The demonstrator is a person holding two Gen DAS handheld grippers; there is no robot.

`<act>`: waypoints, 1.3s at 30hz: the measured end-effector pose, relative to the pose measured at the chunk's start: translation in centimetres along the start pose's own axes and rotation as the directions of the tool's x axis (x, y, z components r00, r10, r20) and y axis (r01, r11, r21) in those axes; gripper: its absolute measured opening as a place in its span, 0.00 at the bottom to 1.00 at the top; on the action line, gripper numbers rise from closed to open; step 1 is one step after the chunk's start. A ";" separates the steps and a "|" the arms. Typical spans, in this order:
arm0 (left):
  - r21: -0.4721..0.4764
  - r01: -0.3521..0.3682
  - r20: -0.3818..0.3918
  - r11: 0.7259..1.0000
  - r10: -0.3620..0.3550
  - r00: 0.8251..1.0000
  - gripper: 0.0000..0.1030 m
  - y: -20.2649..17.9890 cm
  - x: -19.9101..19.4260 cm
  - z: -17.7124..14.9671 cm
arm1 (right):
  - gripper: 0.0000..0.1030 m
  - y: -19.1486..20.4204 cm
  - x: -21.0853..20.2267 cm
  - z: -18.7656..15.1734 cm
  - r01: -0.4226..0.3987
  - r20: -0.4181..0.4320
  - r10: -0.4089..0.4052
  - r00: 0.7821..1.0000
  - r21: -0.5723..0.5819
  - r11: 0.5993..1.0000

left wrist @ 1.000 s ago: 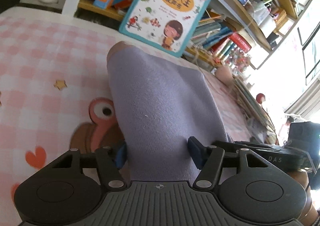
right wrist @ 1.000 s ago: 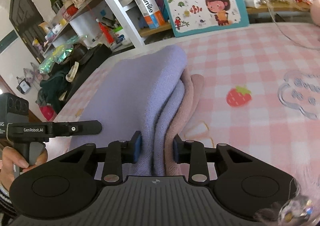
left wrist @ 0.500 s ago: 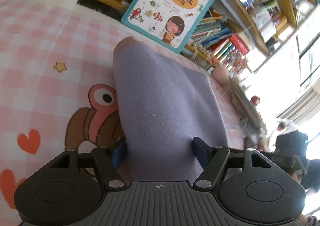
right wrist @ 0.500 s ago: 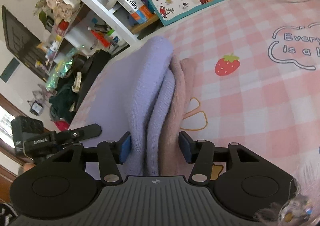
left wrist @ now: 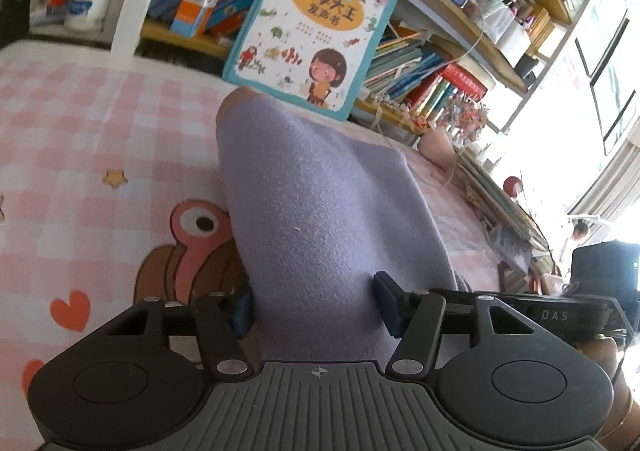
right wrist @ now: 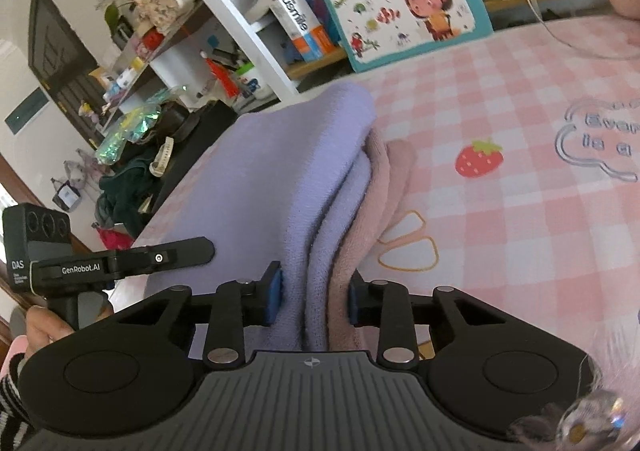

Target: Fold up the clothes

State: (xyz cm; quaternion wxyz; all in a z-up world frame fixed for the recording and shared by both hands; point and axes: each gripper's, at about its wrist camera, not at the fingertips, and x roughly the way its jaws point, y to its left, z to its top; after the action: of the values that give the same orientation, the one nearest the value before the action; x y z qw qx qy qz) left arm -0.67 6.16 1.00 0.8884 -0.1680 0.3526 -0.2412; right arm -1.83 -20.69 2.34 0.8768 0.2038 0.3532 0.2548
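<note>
A folded lavender knit garment (left wrist: 320,211) with a dusty pink layer under it lies on the pink checked bedsheet (left wrist: 80,139). My left gripper (left wrist: 314,305) has its blue pads on both sides of the garment's near left corner. In the right wrist view the garment (right wrist: 280,179) shows stacked lavender and pink folds (right wrist: 356,251). My right gripper (right wrist: 314,297) is shut on these folded edges at the near right corner. The left gripper (right wrist: 120,263) shows there at the left, held by a hand.
A children's picture book (left wrist: 312,31) leans against a bookshelf (left wrist: 440,63) behind the bed. Shelves with bottles and clutter (right wrist: 160,51) stand at the left. A cable (right wrist: 560,35) lies on the sheet at the far right.
Both grippers tilted down and back up while holding the garment. The right jaws widened half a second ago and have closed tighter on the folds now.
</note>
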 end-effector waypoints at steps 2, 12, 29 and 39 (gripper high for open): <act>-0.009 -0.002 0.008 1.000 0.002 1.000 0.57 0.4 0.0 0.6 | 0.27 0.2 0.3 0.5 -0.001 0.011 0.001 1.000 -0.010 1.000; -0.009 -0.025 0.045 1.000 0.025 0.999 0.57 3.1 1.8 6.0 | 0.27 1.2 4.4 6.0 0.025 0.062 -0.018 0.998 -0.123 0.992; -0.056 -0.075 0.097 0.996 0.081 0.992 0.57 9.4 10.5 14.4 | 0.26 -2.5 14.8 15.5 0.118 0.117 -0.103 0.988 -0.137 0.984; -0.108 -0.083 0.120 0.991 0.096 0.988 0.61 11.7 13.1 14.3 | 0.27 -4.7 17.5 16.1 0.119 0.138 -0.102 0.985 -0.124 0.985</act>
State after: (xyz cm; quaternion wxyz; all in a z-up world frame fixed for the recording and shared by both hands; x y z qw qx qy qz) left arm 21.43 10.49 -1.70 0.9089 -0.2122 0.3153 -0.1717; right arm 22.11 -16.93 1.57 0.9224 0.1417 0.2881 0.2147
